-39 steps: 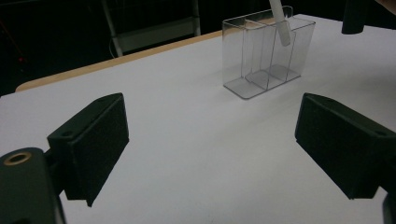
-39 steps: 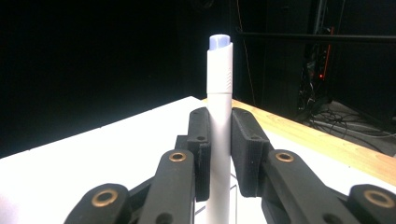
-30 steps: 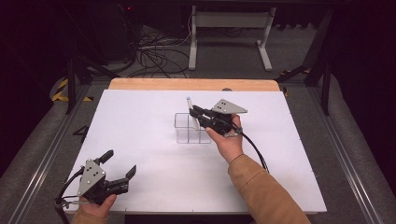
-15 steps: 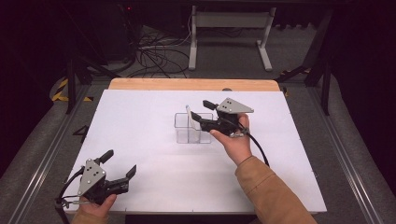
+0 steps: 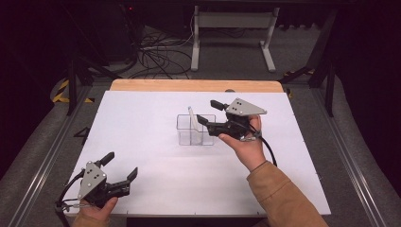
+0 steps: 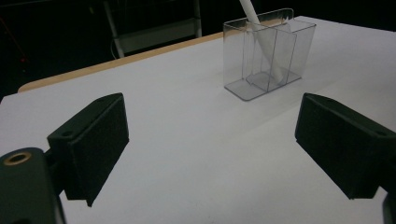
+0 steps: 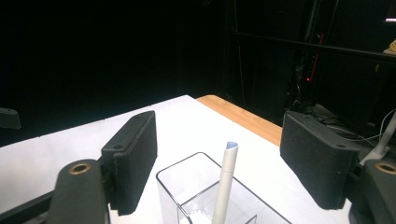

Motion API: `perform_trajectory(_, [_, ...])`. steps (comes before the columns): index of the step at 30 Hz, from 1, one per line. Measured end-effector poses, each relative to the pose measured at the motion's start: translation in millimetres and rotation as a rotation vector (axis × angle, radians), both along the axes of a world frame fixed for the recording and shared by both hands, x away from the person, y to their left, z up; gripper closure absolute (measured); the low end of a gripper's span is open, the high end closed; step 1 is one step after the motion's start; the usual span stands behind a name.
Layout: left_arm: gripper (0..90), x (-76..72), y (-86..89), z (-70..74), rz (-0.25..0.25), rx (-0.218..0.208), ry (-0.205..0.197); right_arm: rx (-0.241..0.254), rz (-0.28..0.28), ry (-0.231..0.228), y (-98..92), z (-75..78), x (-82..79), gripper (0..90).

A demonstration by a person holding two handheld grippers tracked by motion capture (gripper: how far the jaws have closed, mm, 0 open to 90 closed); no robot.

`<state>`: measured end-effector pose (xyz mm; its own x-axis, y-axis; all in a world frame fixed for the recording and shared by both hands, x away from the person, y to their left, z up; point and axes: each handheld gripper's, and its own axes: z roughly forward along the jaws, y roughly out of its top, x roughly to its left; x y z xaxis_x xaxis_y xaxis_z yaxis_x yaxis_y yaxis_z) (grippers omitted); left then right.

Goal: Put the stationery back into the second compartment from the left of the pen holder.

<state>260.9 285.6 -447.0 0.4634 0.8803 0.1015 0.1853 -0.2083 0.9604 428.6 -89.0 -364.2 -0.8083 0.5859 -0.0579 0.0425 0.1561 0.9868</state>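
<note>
2 grippers are mine, 1 in each hand, over a white desk (image 5: 142, 123) with a wooden strip along its far edge. My right gripper (image 5: 211, 112) hovers just above and to the right of a clear plastic holder (image 5: 196, 129) that stands near the middle of the desk, a little toward the far edge. Its jaws have just been opening and now stand wide, with nothing pressed between them. From the right gripper view, the top of a white pen (image 7: 226, 179) rises between the 2 jaws without touching either pad.

My left gripper (image 5: 120, 171) rests near the desk's near left corner, well apart from the holder, its jaws also wide and empty.

I judge the step in hand to be letting go and backing away. To do it well I should lift straight up, keeping both jaws off the pen's tip and the holder's rim, so nothing tips.

The pen is slim and white with a pale blue-tinged end, leaning at a slant inside the holder. The holder is transparent, box-shaped, with inner dividers; which compartment holds the pen I cannot tell for certain.
</note>
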Motion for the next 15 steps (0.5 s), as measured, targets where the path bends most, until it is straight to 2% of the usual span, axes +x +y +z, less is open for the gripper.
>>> perform_trajectory(8, [10.4,0.3,0.2,-0.1,0.001,-0.005,0.003,-0.014,-0.003,0.000,-11.1,6.4,-6.1,27.9])
perform_trajectory(15, [10.4,0.2,-0.2,-0.2,0.001,-0.006,0.003,-0.017,-0.004,-0.001,-31.5,13.5,-17.5,25.9])
